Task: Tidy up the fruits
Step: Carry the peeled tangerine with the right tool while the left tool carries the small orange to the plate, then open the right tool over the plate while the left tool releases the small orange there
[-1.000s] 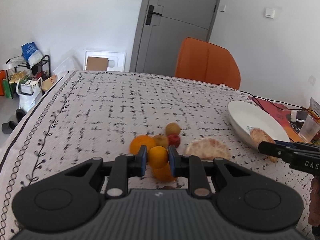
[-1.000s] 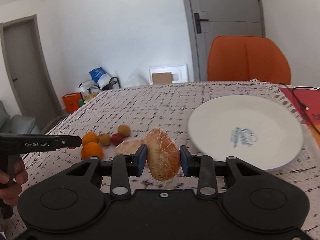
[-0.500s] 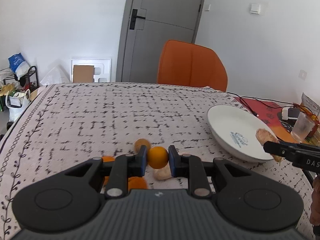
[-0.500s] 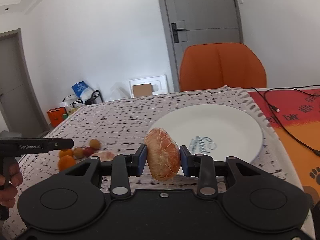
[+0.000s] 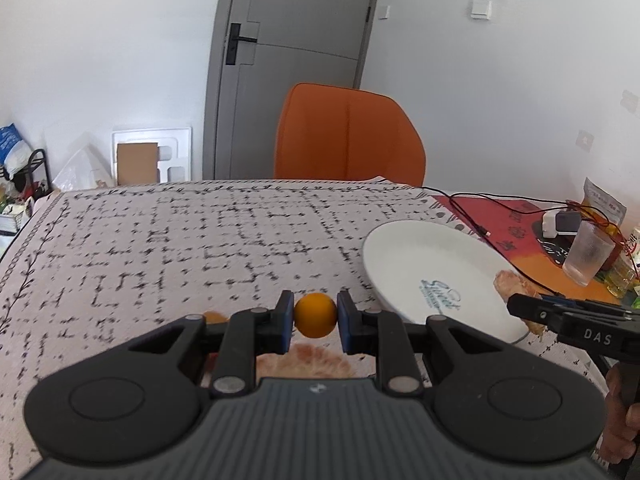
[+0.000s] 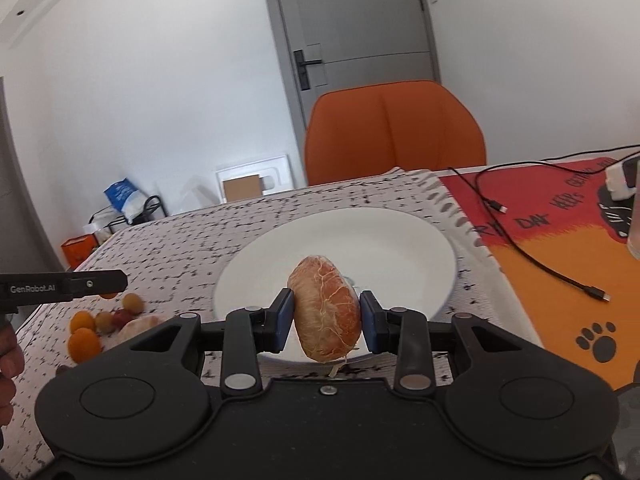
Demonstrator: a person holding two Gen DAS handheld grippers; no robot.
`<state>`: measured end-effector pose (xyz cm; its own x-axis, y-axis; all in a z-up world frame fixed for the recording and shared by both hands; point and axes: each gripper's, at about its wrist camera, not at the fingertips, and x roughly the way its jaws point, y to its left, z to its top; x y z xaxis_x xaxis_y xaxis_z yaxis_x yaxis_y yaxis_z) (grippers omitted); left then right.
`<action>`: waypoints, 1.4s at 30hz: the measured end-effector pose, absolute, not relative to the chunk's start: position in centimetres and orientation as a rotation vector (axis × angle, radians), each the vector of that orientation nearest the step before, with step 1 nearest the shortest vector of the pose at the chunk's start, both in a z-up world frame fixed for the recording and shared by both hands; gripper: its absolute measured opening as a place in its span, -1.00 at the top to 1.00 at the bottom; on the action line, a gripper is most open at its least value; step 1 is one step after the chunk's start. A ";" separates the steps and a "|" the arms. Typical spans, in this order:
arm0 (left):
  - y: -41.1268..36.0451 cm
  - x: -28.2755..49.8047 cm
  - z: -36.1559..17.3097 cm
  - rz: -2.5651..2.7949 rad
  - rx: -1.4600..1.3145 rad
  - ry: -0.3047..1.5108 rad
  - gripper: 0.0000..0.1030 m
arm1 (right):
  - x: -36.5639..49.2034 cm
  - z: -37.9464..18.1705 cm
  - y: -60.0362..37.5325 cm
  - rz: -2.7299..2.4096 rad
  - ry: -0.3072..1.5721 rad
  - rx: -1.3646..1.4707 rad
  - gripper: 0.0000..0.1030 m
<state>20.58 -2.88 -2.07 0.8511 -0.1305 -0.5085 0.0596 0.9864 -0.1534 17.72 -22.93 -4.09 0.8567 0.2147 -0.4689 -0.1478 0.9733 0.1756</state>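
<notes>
White plate (image 6: 400,232) is waiting on the counter (image 5: 160,240). We are carrying a peeled segment (image 6: 325,307), right claw (image 6: 325,314) clenched on it above the rim; left claw (image 5: 314,316) is pinching a small orange (image 5: 315,314), which risks rolling off once released.

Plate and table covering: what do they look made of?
Plate: likely glazed ceramic; smooth, glossy white surface with a blue printed mark in the centre. Table covering: looks like woven fabric, matte, pale with a black stitch-like pattern and a patterned edge; could be printed cloth.
</notes>
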 end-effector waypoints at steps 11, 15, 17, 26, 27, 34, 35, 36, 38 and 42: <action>-6.4 23.2 -2.1 -0.152 -0.104 0.555 0.58 | 19.5 -4.9 -24.7 0.131 0.499 0.165 0.34; -7.7 24.2 -2.1 -0.168 -0.089 0.555 0.59 | 20.3 -5.1 -24.8 0.132 0.494 0.175 0.34; -8.3 24.8 -2.2 -0.176 -0.085 0.556 0.58 | 20.6 -5.1 -24.9 0.133 0.493 0.175 0.32; -10.3 26.8 -2.7 -0.214 -0.081 0.573 0.58 | 19.8 -4.2 -25.3 0.143 0.441 0.181 0.04; -10.5 26.9 -2.7 -0.220 -0.080 0.573 0.58 | 19.6 -4.2 -25.3 0.142 0.437 0.182 -0.04; -10.8 26.6 -2.4 -0.222 -0.079 0.558 0.50 | 18.9 -4.2 -25.7 0.118 0.445 0.186 -0.34; -10.8 26.6 -2.4 -0.218 -0.077 0.560 0.47 | 18.9 -4.3 -25.8 0.114 0.447 0.188 -0.43; -10.6 26.5 -2.4 -0.212 -0.075 0.565 0.45 | 18.8 -4.3 -25.8 0.111 0.448 0.190 -0.52; -10.1 26.2 -2.3 -0.187 -0.082 0.573 0.28 | 18.8 -4.3 -25.6 0.114 0.443 0.188 -0.63; -9.0 25.2 -1.9 -0.123 -0.105 0.548 -0.15 | 18.8 -4.3 -25.1 0.090 0.427 0.166 -0.89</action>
